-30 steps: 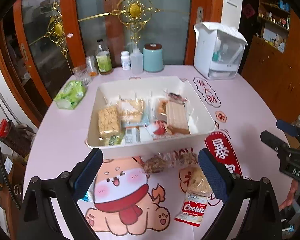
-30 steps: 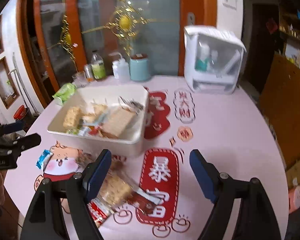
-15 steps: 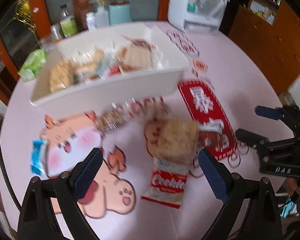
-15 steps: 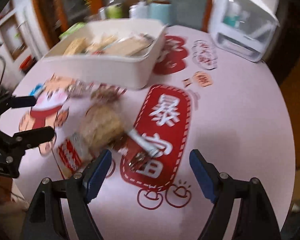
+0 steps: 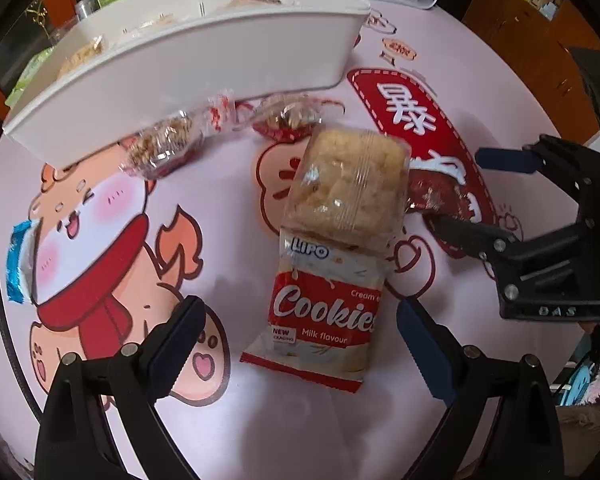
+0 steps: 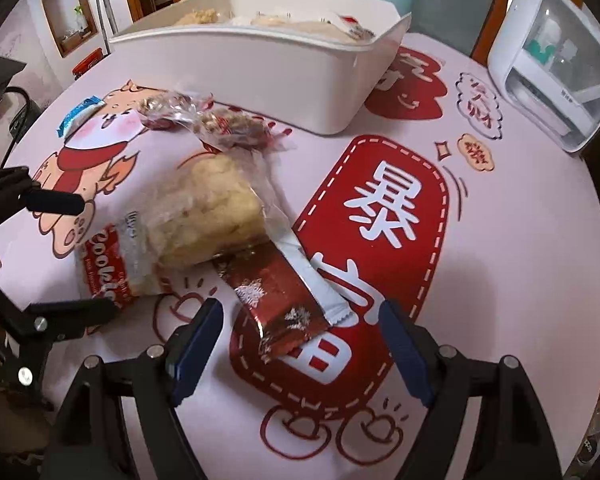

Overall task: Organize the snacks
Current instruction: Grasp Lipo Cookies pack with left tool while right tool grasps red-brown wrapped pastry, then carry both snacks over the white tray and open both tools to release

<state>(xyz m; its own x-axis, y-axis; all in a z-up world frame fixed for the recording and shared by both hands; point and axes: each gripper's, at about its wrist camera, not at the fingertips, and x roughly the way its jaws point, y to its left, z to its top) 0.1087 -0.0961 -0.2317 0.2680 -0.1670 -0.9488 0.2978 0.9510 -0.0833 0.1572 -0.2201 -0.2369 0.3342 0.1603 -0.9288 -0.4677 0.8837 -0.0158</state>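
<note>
I had both tools spread wide, holding nothing: the left gripper (image 5: 298, 334) straddled the red-and-white Lipo cookie packet (image 5: 320, 304), the right gripper (image 6: 300, 344) the glossy dark-red foil sachet (image 6: 278, 300). A clear-wrapped puffed rice cake (image 5: 350, 184) lay across both, so lifting either risked dragging it along or tipping it off. Beyond lay two clear nut bars (image 5: 164, 142), one blue-edged wrapper (image 5: 20, 260), then the single white plastic bin (image 6: 268, 68) where snacks belonged.

A clear-wrapped rice cake (image 5: 348, 184) lies flat across the red-and-white Cookies packet (image 5: 320, 308) — both outside the white snack bin (image 5: 204, 60). A shiny red sachet (image 6: 276, 300) lies just beside them.
</note>
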